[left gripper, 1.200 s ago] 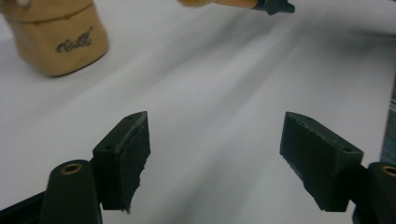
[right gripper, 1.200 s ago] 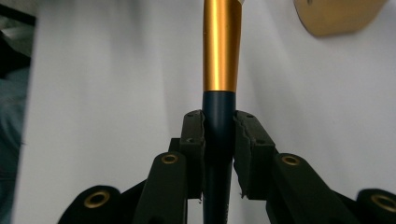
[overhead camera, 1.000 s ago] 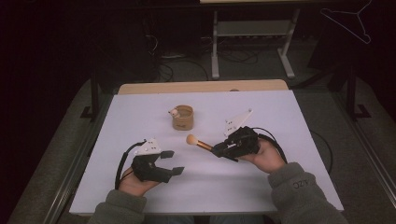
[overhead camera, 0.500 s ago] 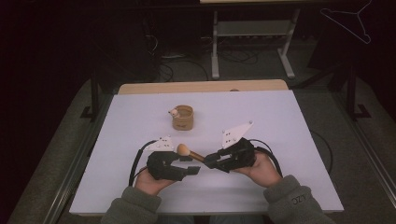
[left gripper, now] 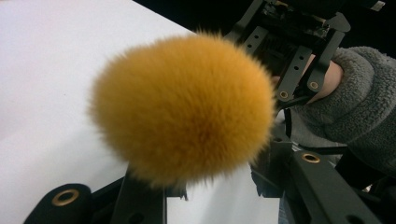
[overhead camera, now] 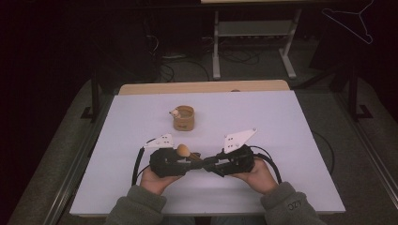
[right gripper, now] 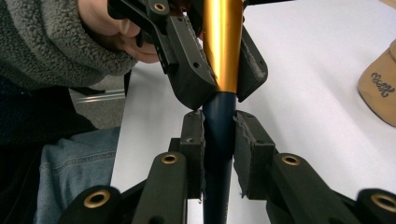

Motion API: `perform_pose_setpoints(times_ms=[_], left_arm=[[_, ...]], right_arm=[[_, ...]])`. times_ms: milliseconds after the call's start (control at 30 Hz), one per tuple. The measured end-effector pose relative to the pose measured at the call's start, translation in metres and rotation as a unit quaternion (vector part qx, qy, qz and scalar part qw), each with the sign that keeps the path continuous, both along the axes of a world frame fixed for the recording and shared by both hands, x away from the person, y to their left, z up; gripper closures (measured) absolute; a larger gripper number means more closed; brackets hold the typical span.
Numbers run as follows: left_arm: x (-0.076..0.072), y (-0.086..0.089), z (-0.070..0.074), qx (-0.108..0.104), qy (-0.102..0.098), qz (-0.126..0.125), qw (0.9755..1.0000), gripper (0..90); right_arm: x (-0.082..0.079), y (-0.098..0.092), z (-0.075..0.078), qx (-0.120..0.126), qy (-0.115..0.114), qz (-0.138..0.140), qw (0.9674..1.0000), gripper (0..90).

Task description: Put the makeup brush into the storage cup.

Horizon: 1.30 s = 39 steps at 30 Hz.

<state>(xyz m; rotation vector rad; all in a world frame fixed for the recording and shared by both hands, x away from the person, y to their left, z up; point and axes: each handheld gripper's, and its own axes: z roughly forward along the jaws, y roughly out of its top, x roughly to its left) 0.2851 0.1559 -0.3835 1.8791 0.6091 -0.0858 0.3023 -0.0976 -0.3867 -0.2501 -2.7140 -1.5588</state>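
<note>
The right gripper (right gripper: 219, 135) clamped the dark blue handle of the makeup brush (right gripper: 219, 60), low in the centre of the high view. The left gripper (overhead camera: 180, 161) had just been closing, its pads now pressed on the gold ferrule. The fluffy orange head (left gripper: 182, 109) pointed leftward. A tan cup (overhead camera: 184, 118) stood higher up the white counter (overhead camera: 291, 126).

Right hand-held gripper (right gripper: 219, 140): clamps brush handle (right gripper: 218, 154)
Left hand-held gripper (right gripper: 217, 70): closing around the gold ferrule (right gripper: 222, 42)
Surface: white desk (right gripper: 308, 65)
</note>
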Motion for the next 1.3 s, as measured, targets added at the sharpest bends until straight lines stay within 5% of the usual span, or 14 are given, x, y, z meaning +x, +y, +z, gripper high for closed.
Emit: perform_pose_setpoints(times_ms=[233, 433, 500, 600, 767, 1300], left_arm=[[0.001, -0.001, 0.004, -0.008, 0.008, -0.002, 0.9999, 69.3], [0.001, -0.006, 0.012, 0.022, -0.01, -0.002, 0.9997, 70.1], [0.0, -0.008, 0.014, 0.032, -0.016, 0.003, 0.9993, 70.3], [0.003, -0.008, 0.02, 0.055, -0.029, 0.007, 0.998, 70.3], [0.005, -0.007, 0.025, 0.072, -0.037, 0.013, 0.9966, 70.4], [0.021, -0.003, 0.033, 0.094, -0.032, 0.025, 0.9948, 70.4]], right_arm=[[-0.002, -0.001, -0.002, 0.0, -0.002, -0.005, 1.0, 73.5], [-0.002, 0.0, -0.002, 0.0, -0.005, -0.012, 0.9999, 72.3], [-0.001, 0.0, -0.003, -0.005, 0.007, -0.014, 0.9999, 64.3], [-0.002, -0.002, -0.006, -0.023, 0.023, -0.02, 0.9993, 60.9], [-0.003, -0.015, -0.011, -0.02, 0.034, -0.041, 0.9984, 57.7], [-0.005, -0.05, -0.011, -0.03, 0.048, -0.1, 0.9934, 45.0]])
